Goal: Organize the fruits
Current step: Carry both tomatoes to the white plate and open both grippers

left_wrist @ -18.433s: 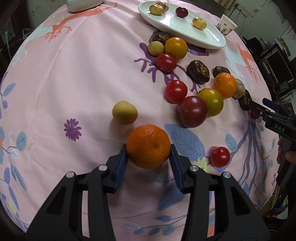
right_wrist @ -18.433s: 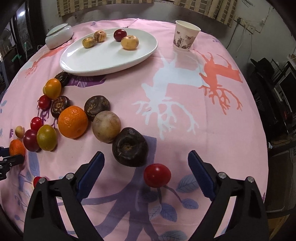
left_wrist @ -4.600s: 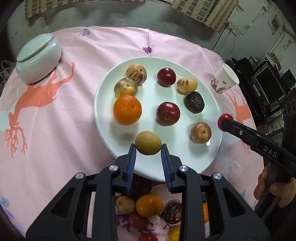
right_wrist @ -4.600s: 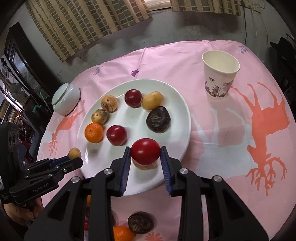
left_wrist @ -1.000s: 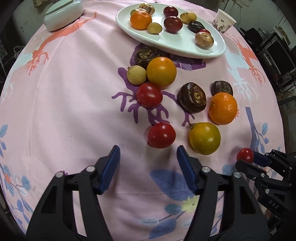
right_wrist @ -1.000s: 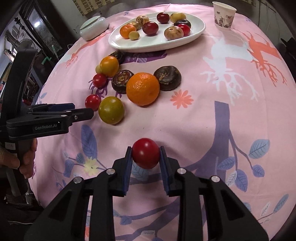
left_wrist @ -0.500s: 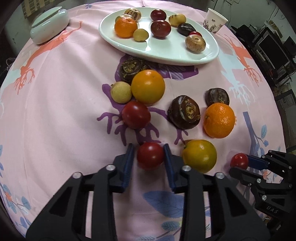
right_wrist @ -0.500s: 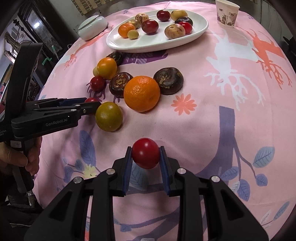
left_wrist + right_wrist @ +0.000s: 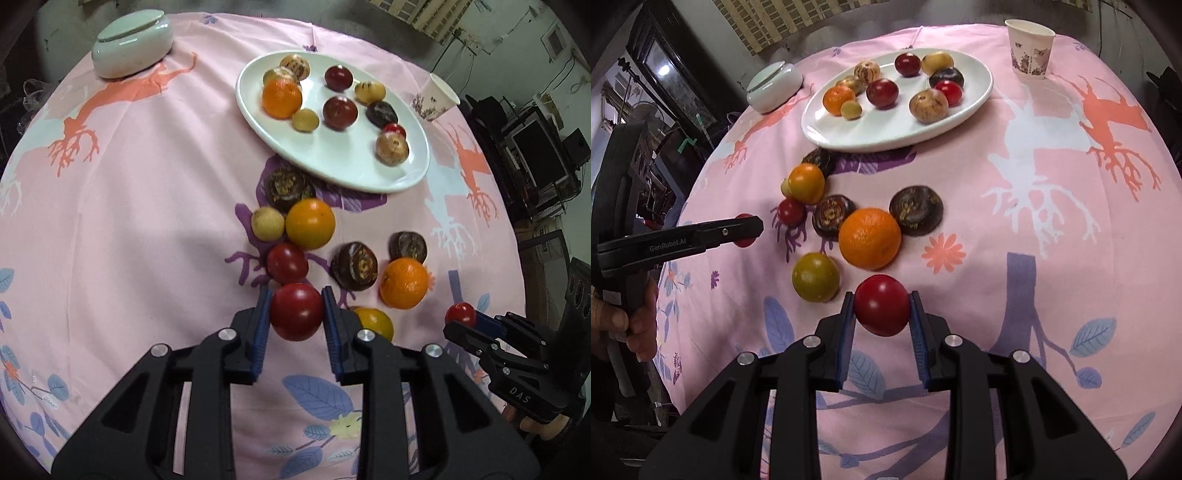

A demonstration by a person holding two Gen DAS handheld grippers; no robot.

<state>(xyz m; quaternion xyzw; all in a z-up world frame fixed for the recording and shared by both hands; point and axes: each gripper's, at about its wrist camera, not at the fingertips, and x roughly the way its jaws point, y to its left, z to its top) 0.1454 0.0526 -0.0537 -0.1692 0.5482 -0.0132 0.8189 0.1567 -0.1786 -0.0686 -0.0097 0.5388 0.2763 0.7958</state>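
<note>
The left gripper (image 9: 296, 312) is clamped on a red tomato (image 9: 296, 311) and the right gripper (image 9: 882, 309) on a second red tomato (image 9: 882, 309), both on the near side of the white plate (image 9: 354, 173), presumably bound for it. Loose fruit (an orange (image 9: 870, 238) among it) lies between them and the plate, which already holds several pieces.

My left gripper (image 9: 296, 316) is clamped tight — angled downward. My right gripper (image 9: 882, 313) too — both full.
</note>
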